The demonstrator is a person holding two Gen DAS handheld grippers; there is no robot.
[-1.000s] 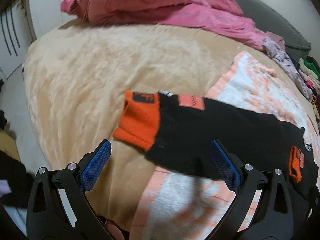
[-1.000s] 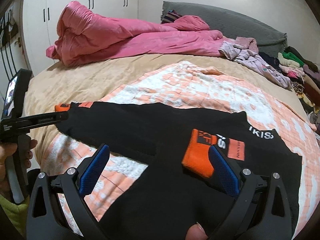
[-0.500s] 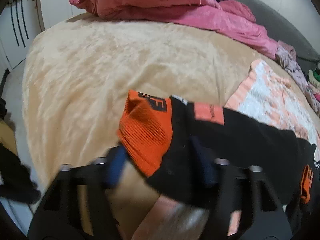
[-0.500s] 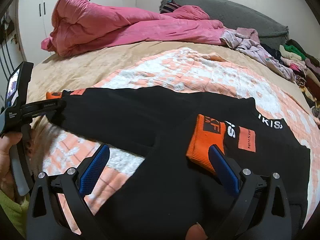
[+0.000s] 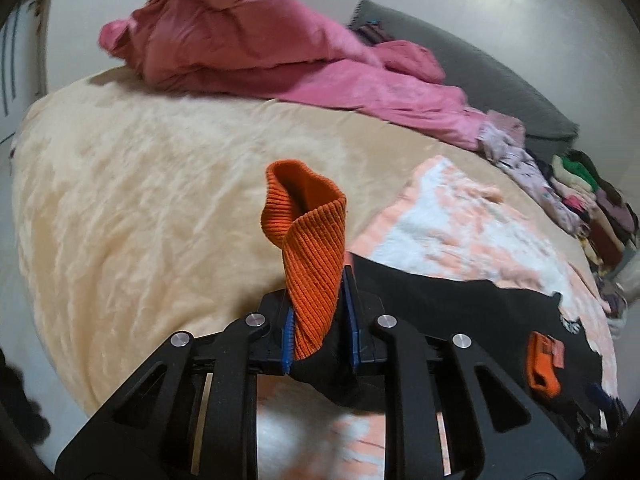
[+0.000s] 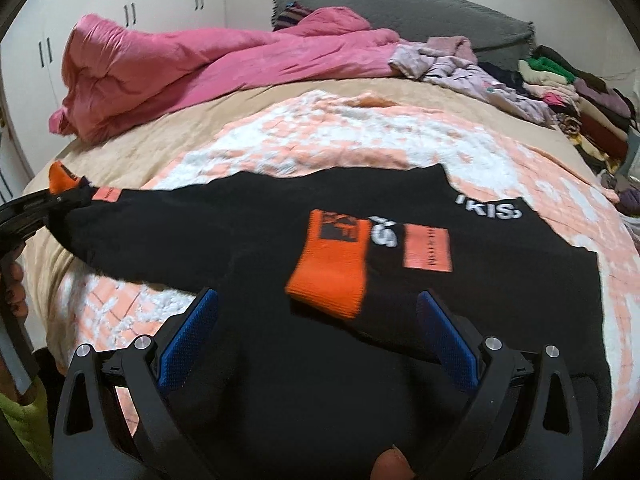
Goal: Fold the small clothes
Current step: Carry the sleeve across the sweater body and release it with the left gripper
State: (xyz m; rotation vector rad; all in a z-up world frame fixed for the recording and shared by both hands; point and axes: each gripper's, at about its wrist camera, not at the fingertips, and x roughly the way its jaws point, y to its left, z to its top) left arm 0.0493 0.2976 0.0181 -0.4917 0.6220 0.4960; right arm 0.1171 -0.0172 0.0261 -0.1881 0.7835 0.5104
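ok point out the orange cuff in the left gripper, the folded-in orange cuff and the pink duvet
gripped orange cuff (image 5: 314,264), left wrist view, ribbed side
folded-in orange cuff (image 6: 332,270), right wrist view, centre
pink duvet (image 6: 160,64), right wrist view, bunched middle

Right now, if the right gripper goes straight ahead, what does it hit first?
Probably the orange cuff folded onto the black sweater; it lies just ahead of the open right gripper, though depth is unclear.

Both views are taken low over the bed (image 5: 120,208), each looking forward along a hand-held gripper seen at the bottom of its frame. The left view sits very close to an orange cuff (image 5: 316,248) at centre. The right view faces the headboard (image 6: 420,8). The quilt (image 6: 180,64), the sweater (image 6: 280,240) and the blanket (image 6: 360,136) are shared by both.
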